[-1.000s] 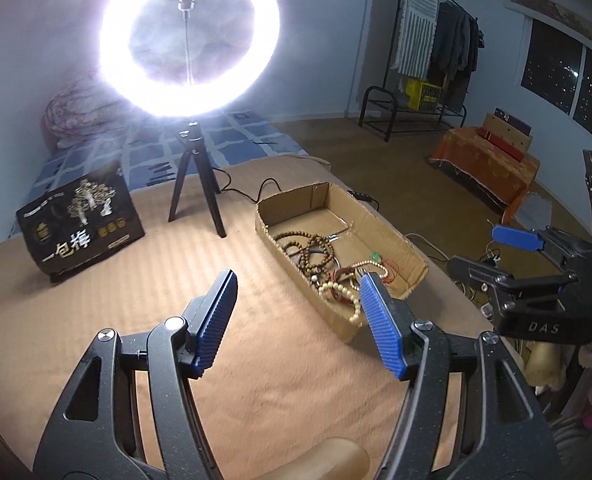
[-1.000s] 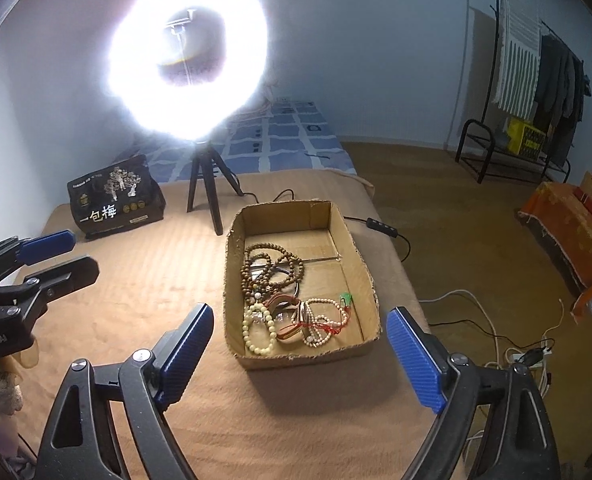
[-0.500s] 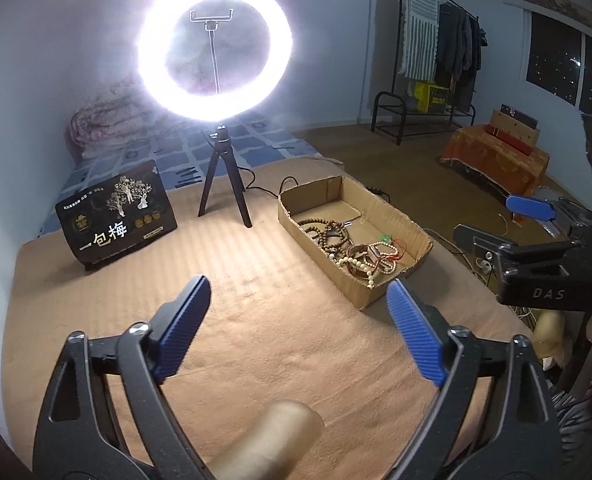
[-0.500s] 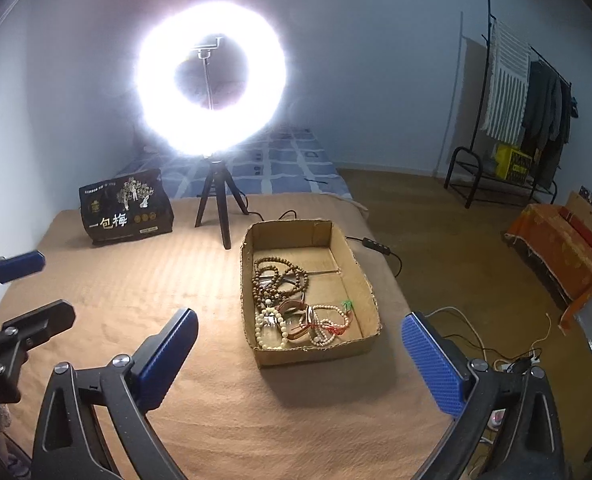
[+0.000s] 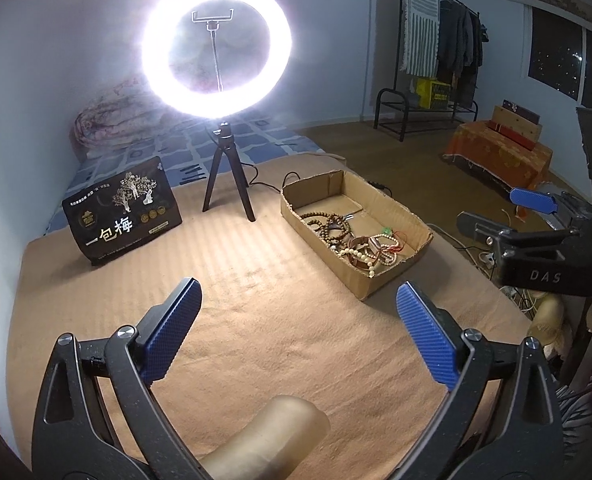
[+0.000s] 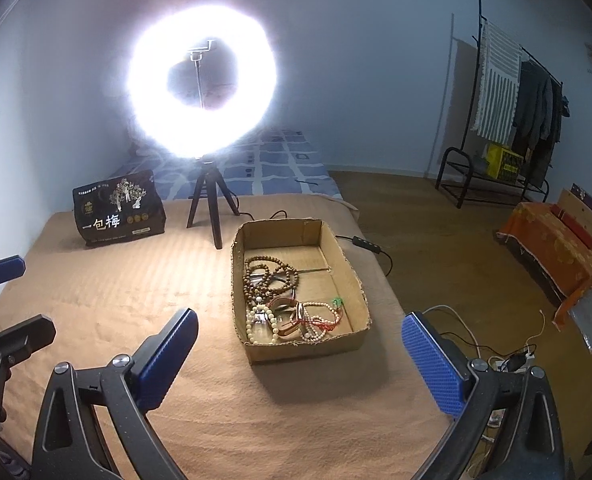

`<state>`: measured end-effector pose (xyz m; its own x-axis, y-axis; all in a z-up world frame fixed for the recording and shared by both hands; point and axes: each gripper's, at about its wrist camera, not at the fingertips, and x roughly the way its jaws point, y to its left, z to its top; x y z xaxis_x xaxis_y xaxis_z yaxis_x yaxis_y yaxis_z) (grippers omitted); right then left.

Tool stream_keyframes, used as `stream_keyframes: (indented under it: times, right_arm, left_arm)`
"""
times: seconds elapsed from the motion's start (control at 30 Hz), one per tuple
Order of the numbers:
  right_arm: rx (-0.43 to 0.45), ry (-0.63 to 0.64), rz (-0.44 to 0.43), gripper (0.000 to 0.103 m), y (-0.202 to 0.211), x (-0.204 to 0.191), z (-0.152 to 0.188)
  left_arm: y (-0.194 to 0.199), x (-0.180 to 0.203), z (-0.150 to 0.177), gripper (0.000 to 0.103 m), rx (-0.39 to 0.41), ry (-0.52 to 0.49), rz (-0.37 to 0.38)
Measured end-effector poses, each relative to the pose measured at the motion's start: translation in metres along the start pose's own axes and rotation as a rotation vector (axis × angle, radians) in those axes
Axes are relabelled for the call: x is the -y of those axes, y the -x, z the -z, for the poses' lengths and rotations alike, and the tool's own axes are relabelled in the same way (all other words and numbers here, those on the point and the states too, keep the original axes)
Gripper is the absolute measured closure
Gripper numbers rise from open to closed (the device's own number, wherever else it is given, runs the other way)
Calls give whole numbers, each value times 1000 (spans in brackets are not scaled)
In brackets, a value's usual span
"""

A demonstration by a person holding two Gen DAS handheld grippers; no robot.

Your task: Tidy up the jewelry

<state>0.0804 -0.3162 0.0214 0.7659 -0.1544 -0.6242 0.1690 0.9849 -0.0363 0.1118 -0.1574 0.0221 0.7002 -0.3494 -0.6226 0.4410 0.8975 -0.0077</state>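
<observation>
While both grippers, left gripper (image 5: 296, 332) and right gripper (image 6: 300, 356), hang wide open and empty, your tangled beads (image 6: 270, 276) at 12 o'clock could drag neighbours out of the cardboard box (image 6: 360, 280).

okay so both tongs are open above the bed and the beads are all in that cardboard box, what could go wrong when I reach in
1. The brown bead strands and pale bead bracelets lie overlapping in the cardboard box, so lifting one will likely drag others along.
2. The box is shallow and light and sits on a soft blanket; either the right tongs or the left tongs could nudge it or tip it.
3. The ring light glares strongly, which may hide thin cords.
</observation>
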Motion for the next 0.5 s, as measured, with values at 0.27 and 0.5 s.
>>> stream_keyframes:
  times: [0.27, 0.5]
  right_arm:
    - [1, 1, 5, 0, 0, 1, 0]
    - [0, -1, 4, 0, 0, 1, 0]
  left_arm:
    - [-3, -3, 4, 3, -19, 3, -7]
    - [-7, -2, 4, 3, -24, -2, -6]
